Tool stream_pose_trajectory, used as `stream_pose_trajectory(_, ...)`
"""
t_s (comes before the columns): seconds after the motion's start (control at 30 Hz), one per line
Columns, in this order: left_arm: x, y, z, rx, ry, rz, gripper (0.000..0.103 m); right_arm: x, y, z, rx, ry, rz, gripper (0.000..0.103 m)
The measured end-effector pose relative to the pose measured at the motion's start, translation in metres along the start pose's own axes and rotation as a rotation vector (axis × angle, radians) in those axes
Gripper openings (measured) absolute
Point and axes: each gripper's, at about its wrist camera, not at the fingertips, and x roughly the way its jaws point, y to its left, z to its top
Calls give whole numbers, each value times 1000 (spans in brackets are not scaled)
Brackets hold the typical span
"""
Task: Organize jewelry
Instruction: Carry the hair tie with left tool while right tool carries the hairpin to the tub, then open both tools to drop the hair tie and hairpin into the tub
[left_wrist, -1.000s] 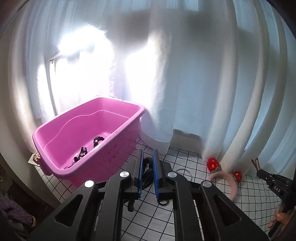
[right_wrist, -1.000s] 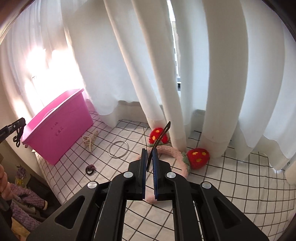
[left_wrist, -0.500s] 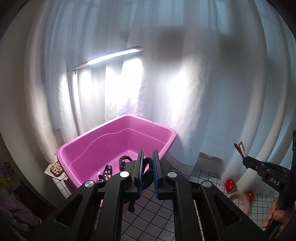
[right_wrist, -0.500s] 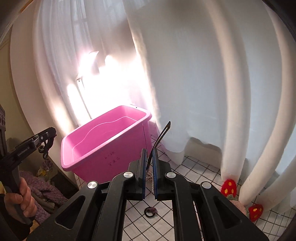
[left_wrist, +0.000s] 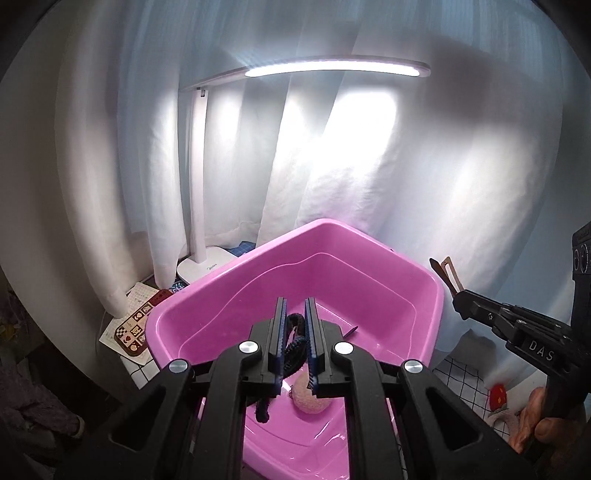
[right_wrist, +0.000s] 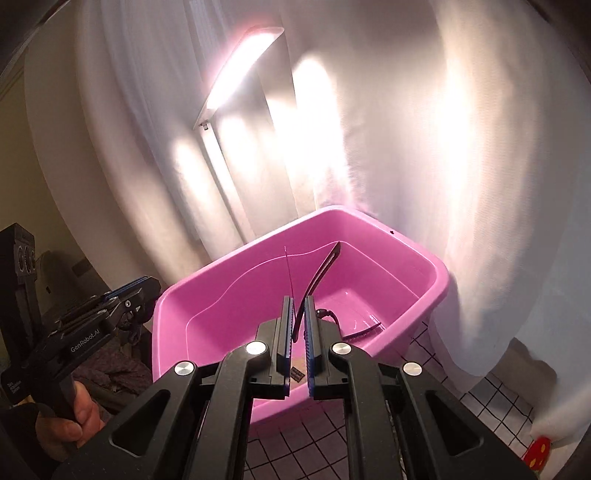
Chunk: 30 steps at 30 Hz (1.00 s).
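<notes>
The left gripper (left_wrist: 294, 339), clamped on a dark braided hair tie (left_wrist: 291, 343), hangs directly over the pink bin (left_wrist: 436, 291). The right gripper (right_wrist: 296, 339), pinching 1 slim dark hair clip (right_wrist: 321, 271) pointing up and away, hovers above the bin's near rim.

Both views now look down into the pink bin (left_wrist: 436, 295), which a second ago sat off to the left across the checked surface (right_wrist: 295, 443). The left hand-held gripper (left_wrist: 295, 332), carrying its black hair tie (left_wrist: 295, 343), now hangs over the bin's inside. The right hand-held gripper (right_wrist: 297, 325) has carried its dark hair clip (right_wrist: 321, 269) away from the strawberry headband (right_wrist: 537, 452) to above the bin.
</notes>
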Motion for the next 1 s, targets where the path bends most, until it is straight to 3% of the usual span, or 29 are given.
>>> stream_pose_trajectory(0.27,52,24,-5,-41,135,-1,10,82,11,17,-15,156,10,6)
stream_pose_trajectory(0.6,96,37,-6,-82,294,7,13,127,1,21,24,269,-62,10)
stream_pose_trajectory(0.63,98,38,-6,-86,302,6,21,127,-1,21,33,271,-66,22)
stream_pose_trajectory(0.67,98,38,-6,-89,307,9,28,128,-3,21,42,273,-71,41)
stream_pose_trajectory(0.7,98,39,-7,-92,308,14,51,127,-4,21,51,269,-75,49)
stream_pose_trajectory(0.73,96,41,-6,-97,300,15,73,125,-5,20,54,262,-75,50)
stream_pose_trajectory(0.77,94,42,-6,-102,283,15,77,124,-6,20,51,259,-85,50)
stream_pose_trajectory(1.0,88,38,-4,-84,272,37,79,121,-9,19,65,247,-102,50)
